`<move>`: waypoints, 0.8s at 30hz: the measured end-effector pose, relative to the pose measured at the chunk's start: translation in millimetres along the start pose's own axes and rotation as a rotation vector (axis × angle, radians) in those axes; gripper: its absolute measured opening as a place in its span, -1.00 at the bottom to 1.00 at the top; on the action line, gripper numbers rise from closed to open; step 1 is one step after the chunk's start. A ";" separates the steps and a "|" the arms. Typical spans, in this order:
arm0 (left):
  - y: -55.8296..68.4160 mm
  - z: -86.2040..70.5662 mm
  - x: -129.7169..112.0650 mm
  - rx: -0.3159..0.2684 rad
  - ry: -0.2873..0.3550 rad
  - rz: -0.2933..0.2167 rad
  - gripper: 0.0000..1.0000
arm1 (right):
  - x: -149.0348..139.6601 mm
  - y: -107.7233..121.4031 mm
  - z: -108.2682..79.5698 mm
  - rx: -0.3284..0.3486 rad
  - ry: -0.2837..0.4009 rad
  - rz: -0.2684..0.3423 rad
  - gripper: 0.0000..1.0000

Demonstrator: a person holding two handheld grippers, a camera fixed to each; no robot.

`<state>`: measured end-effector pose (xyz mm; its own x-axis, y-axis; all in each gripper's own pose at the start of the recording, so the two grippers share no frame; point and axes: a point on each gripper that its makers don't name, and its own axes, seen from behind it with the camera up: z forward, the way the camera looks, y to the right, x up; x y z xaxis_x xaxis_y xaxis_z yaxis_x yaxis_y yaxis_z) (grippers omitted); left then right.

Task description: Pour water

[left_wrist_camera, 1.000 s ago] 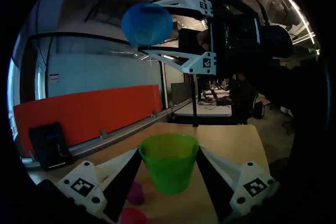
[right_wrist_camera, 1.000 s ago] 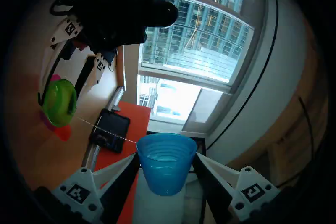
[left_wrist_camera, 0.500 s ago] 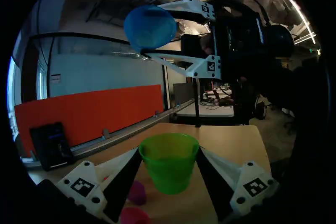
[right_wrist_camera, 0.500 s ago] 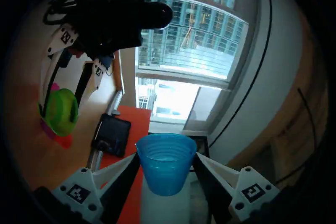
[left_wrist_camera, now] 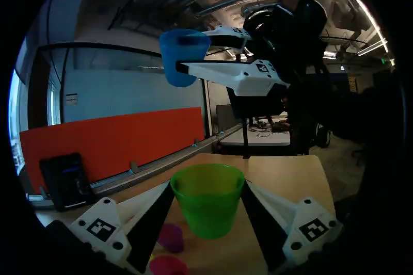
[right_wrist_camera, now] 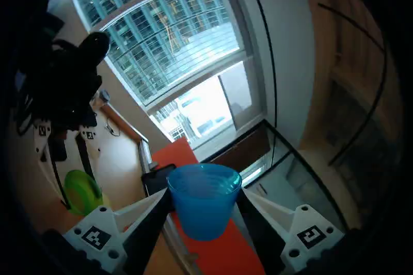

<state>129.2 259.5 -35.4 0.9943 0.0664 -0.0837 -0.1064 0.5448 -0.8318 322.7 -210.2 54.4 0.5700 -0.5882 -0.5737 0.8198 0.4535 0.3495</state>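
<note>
The left gripper pinched a green cup between both fingers, mouth up, over the wooden tabletop. Whether the cup's base touched the wood could not be told. The right gripper clamped a blue cup the same way, each finger pressed to a side of it.

The left gripper view gave the height: the right gripper hung well above the green cup with the blue cup roughly upright in it, its base hanging below the fingers. This view also showed two pink cups on the tabletop under the left finger, near the front edge, and a dark tablet propped at the far-left edge against an orange screen.

The right gripper view looked down on the left gripper, low at the left, with the green cup seen into its mouth, and took in a tall window beyond the screen and tablet. The blue cup's ribbed inside showed here. Whether either cup held water could not be told.
</note>
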 end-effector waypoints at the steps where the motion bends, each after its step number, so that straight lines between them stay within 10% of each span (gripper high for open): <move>1: -0.3 -0.3 0.4 0.000 0.001 0.001 0.74 | 0.1 -1.8 -0.9 0.002 -0.003 0.040 0.77; 15: -1.8 -5.0 8.1 0.013 0.004 0.017 0.74 | 7.5 -26.7 -7.2 0.060 -0.023 0.601 0.77; 24: -0.8 -8.2 11.8 0.015 -0.001 0.026 0.74 | 15.8 -33.5 -13.8 0.088 -0.016 0.809 0.77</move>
<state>141.2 253.0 -40.3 0.9912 0.0816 -0.1047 -0.1324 0.5554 -0.8210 303.5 -225.4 23.4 0.9879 -0.1106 -0.1083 0.1547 0.6882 0.7089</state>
